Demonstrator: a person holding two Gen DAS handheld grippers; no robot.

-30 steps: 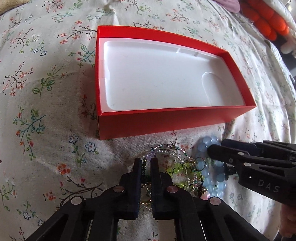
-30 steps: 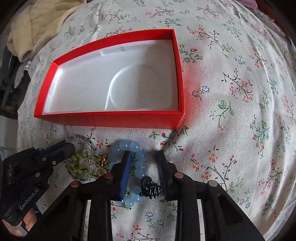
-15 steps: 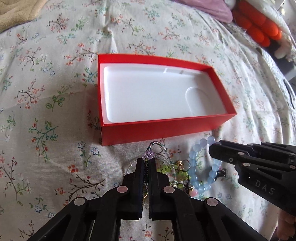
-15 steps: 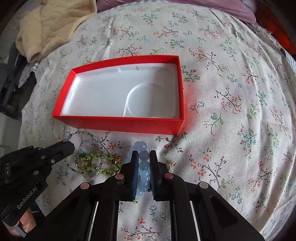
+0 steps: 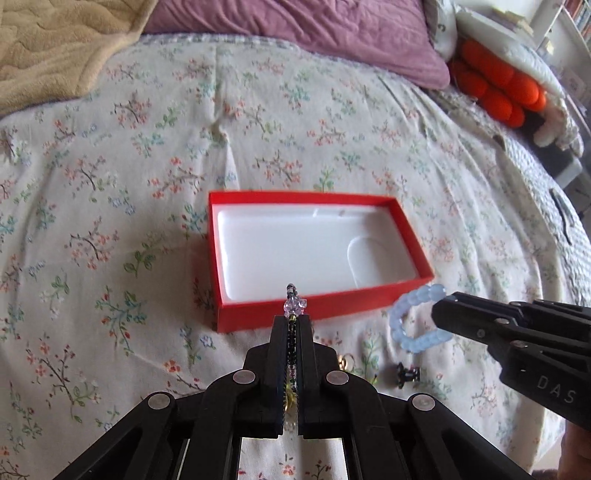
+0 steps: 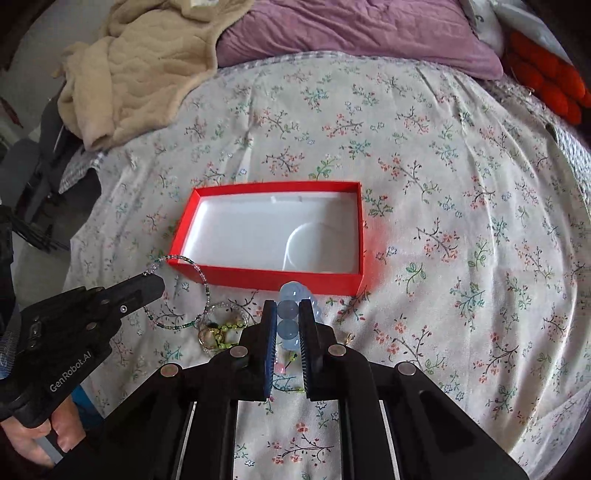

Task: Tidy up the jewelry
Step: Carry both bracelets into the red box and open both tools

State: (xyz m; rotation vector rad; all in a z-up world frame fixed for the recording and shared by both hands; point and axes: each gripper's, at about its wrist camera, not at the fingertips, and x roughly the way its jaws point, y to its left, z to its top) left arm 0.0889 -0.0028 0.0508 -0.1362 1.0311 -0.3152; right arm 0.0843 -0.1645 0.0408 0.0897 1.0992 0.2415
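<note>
A red box (image 5: 258, 314) (image 6: 258, 275) with a bare white liner lies on the floral bedsheet. My left gripper (image 5: 291, 321) (image 6: 153, 284) is shut on a thin beaded strand (image 5: 291, 339) (image 6: 201, 280) topped by a purple bead, lifted in front of the box's near wall. To its right, my right gripper (image 6: 287, 306) (image 5: 443, 310) is shut on a pale blue bead bracelet (image 6: 288, 308) (image 5: 400, 325), held off the sheet. A green bead bracelet and a gold ring (image 6: 214, 334) remain on the sheet below the grippers, beside a black claw clip (image 5: 408, 373).
A beige blanket (image 6: 140, 62) is heaped at the back left and a purple pillow (image 6: 351, 33) lies along the back. Orange cushions (image 5: 498, 92) sit at the far right. The bed's left edge drops off near dark furniture (image 6: 40, 206).
Both grippers have risen off the sheet with their jewelry. The right one shut on the blue bracelet and lifted it; the thin strand now hangs from the left one. The box looks farther away.
</note>
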